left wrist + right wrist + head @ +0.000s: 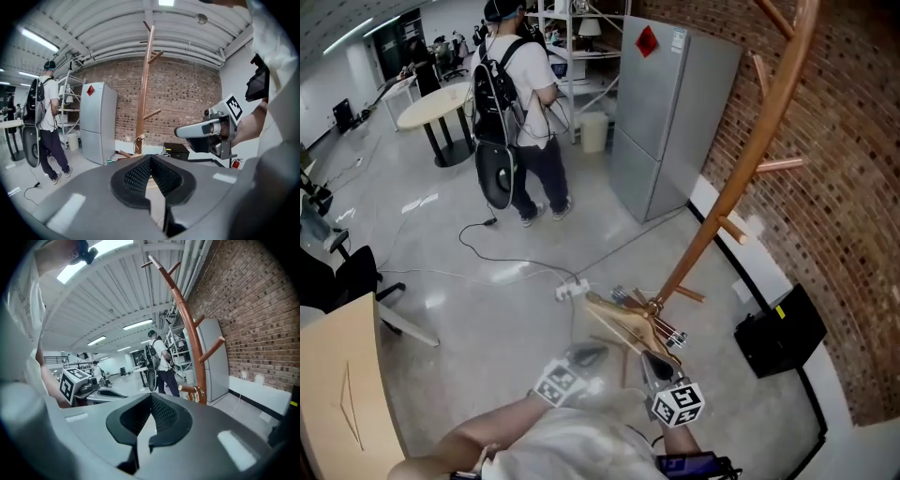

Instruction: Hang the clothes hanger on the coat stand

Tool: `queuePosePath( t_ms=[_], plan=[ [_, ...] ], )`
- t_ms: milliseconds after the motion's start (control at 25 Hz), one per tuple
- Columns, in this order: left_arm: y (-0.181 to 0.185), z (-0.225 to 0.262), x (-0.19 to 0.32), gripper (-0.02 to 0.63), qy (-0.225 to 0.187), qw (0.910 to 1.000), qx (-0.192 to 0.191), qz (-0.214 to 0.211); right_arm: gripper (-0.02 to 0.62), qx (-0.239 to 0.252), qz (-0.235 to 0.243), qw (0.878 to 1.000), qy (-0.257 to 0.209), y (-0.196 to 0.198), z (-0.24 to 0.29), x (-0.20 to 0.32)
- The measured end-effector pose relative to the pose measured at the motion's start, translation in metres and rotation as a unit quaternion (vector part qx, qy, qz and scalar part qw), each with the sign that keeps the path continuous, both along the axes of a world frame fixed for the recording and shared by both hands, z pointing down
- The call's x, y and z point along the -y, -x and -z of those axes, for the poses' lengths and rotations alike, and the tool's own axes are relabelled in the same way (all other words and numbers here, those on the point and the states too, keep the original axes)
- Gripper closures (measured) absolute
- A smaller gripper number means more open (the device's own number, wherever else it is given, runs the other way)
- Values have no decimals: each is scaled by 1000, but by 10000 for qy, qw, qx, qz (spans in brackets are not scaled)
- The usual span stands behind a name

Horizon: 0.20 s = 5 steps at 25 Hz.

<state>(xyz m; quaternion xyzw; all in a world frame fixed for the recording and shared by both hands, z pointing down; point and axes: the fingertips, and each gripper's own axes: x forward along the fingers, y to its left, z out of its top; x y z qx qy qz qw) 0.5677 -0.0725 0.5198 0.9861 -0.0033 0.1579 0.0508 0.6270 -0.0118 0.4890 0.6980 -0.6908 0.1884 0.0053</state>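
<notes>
The wooden coat stand (750, 169) rises from its base on the floor and curves to the upper right, with several pegs along its pole. A wooden clothes hanger (619, 317) lies on the floor at that base, among other hangers. My left gripper (586, 354) and right gripper (654, 364) hover side by side above and in front of it. In the left gripper view the left gripper (150, 159) is shut with nothing in it, and the stand (144, 84) is straight ahead. The right gripper (151, 398) also shows its jaws meeting, empty, with the hanger (194, 390) beyond them.
A grey fridge (670, 112) stands against the brick wall behind the stand. A black box (778, 333) sits on the floor to the right. A person with a backpack (520, 103) stands farther back. A power strip and cables (572, 289) lie on the floor, and a wooden desk (342, 394) is at the left.
</notes>
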Motion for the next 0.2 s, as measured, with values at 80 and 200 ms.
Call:
queuePosePath(
  t_ms=[80,200],
  plan=[
    [-1,-3,-4,604,17,9999,42,140,583,22,137,9999,-11,-1,-1,-3],
    [-2,-6,-12,604,5,9995,85,290,583,34,301,9995,-31,-1,-3,-10]
  ],
)
